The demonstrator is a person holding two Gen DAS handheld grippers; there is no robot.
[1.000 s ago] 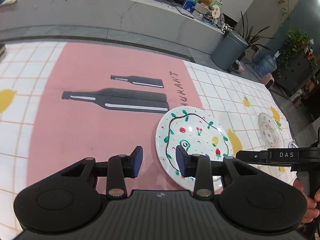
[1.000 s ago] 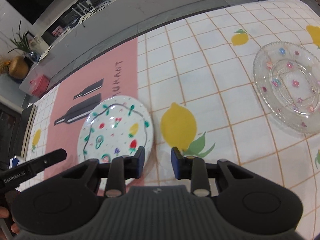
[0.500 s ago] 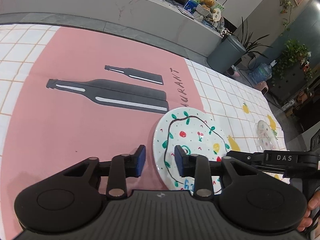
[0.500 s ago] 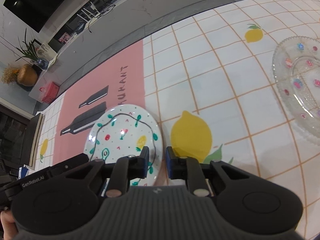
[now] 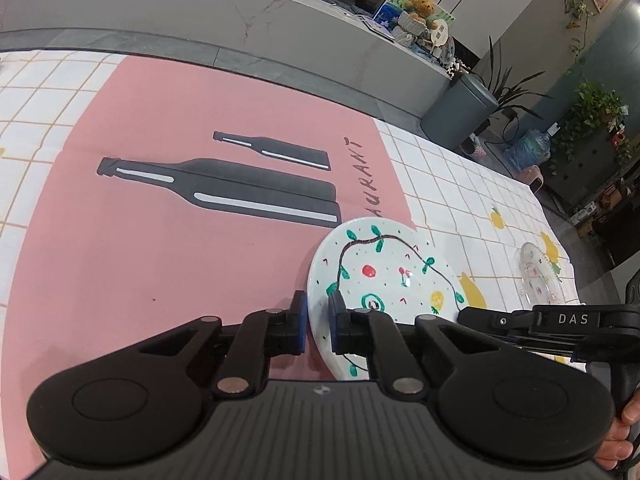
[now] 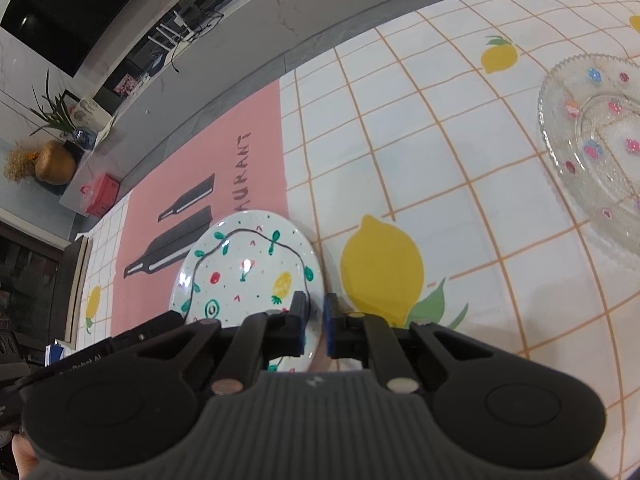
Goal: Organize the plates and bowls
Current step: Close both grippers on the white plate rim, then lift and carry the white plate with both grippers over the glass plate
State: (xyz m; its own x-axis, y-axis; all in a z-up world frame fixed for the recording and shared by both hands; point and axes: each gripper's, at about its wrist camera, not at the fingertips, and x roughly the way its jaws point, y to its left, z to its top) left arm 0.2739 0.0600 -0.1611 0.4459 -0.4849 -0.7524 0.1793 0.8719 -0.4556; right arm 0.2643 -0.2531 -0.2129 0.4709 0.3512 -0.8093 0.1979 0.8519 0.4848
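painted plate: on tabletop, straddling the pink panel's edge | left gripper: jaws clenched on the plate's near-left rim | right gripper: jaws clenched on the plate's near-right rim | glass plate: well apart from painted plate, far right

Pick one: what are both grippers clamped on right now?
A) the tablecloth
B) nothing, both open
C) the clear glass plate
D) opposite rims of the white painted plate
D. The left gripper pinches the near-left rim of the white painted plate, and the right gripper pinches its right rim, with the edge between the pads in both wrist views. The clear glass plate sits apart, untouched.
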